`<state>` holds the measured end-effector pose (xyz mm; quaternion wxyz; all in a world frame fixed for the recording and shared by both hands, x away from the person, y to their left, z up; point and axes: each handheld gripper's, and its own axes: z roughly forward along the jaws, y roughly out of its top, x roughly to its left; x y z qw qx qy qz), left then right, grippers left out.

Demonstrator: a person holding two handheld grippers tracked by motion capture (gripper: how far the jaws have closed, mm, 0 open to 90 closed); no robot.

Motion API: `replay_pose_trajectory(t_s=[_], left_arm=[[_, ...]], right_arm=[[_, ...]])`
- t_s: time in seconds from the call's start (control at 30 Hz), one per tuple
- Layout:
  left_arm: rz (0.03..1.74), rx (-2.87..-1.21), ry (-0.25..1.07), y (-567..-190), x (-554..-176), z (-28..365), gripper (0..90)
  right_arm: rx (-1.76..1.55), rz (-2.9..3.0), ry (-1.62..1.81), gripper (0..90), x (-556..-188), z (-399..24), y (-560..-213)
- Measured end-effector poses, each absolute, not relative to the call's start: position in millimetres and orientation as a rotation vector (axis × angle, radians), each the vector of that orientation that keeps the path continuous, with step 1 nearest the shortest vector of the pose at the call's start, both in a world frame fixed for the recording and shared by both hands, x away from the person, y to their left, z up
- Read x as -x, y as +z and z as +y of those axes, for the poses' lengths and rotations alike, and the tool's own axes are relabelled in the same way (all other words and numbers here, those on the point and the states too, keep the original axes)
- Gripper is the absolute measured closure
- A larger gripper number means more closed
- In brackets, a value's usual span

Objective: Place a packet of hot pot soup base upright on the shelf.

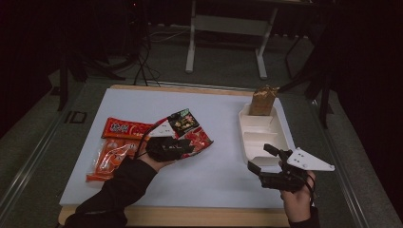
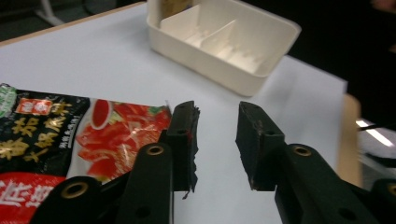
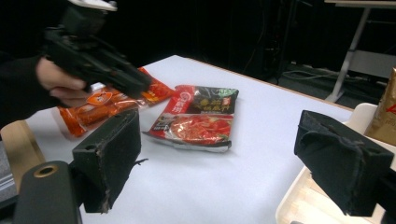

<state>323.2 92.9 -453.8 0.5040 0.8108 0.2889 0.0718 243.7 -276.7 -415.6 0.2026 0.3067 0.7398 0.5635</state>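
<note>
The white-topped bench (image 1: pixel 142 102) takes up most of the high view, and the goods sit in two camps on it: snack packets on the left, a white divided tray (image 1: pixel 280 137) on the right. That split looks like a sorting job, packets due for the tray's compartments.

The tray has a brown paper-wrapped packet (image 1: pixel 263 100) standing upright in its far compartment. The nearer compartments are bare, so there is room for more.

Next down, the red-and-black hotpot packet (image 1: pixel 187 128) lies flat near the middle of the bench. It is the closest of the left-hand goods to the tray, so it is the likely next pick. Behind it, at the left edge, two orange-red packets (image 1: pixel 114 147) lie overlapping each other.

Now the left gripper (image 2: pixel 215 140). It sits low at the right-hand edge of the hotpot packet, and its jaws are narrowed but not clenched. In the left gripper view there is a clear gap of white bench between the pads, and the packet's edge lies just outside one jaw. Nothing is grasped.

The right gripper (image 1: pixel 263 159) hovers by the tray's near end, its jaws spread wide and empty, likely waiting to steady the tray or receive the packet.
</note>
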Motion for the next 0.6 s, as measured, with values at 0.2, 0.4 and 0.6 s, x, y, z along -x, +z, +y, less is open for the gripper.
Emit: replay_pose_trajectory(t_s=[0.2,0.4,0.6], left_arm=[[0.679,-2.022,0.192,-457.9,-335.1,72.5,81.4],[0.7,-2.053,0.202,-467.7,-353.7,54.4,89.8],[0.752,-2.052,0.173,-479.4,-375.4,43.6,89.8]], right_arm=[[-0.849,2.067,1.569,13.7,-239.7,-274.2,-417.8],[-0.829,2.047,1.557,13.8,-239.7,-274.6,-419.6],[-0.826,2.058,1.553,14.0,-240.7,-274.3,-422.3]])
